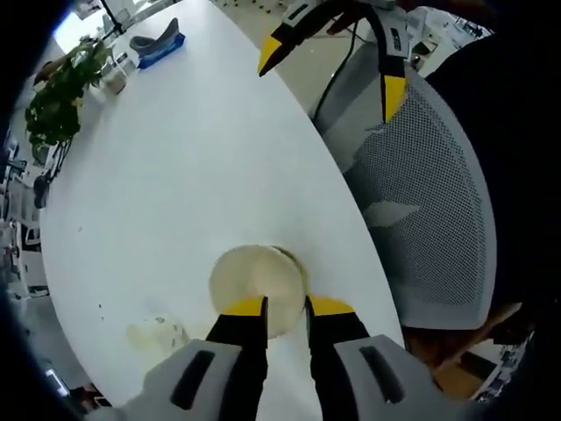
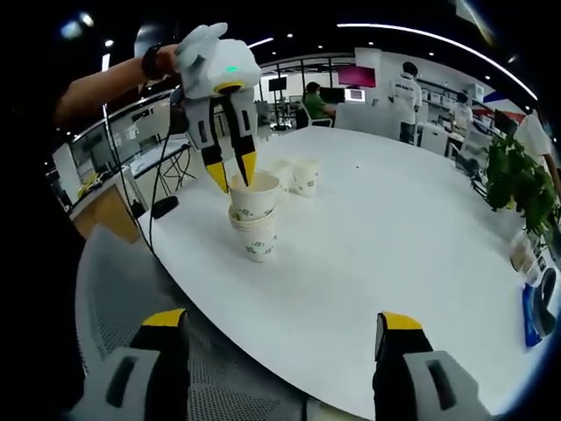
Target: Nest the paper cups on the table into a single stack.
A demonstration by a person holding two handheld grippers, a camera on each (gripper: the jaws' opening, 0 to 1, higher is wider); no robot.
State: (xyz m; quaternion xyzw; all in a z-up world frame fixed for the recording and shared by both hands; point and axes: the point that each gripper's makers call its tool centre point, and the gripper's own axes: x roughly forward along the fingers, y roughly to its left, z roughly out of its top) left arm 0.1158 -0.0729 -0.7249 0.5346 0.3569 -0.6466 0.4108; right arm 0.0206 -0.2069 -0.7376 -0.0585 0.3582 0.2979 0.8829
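Left claw pinching the top cup of a stack on the white bench.

The right claw (image 2: 282, 338) hangs wide open and empty over the bench (image 2: 386, 237) edge, above a mesh chair (image 2: 114, 298). Farther in, the left claw (image 2: 233, 174) is nearly closed on the rim of the top cup (image 2: 255, 196), seated in the cup stack (image 2: 257, 230). Just behind stands a single cup (image 2: 305, 178). A plant (image 2: 520, 182) sits at the far edge.

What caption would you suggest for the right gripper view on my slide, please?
Left gripper pinching the rim of the top paper cup on the stack, another cup waiting behind.
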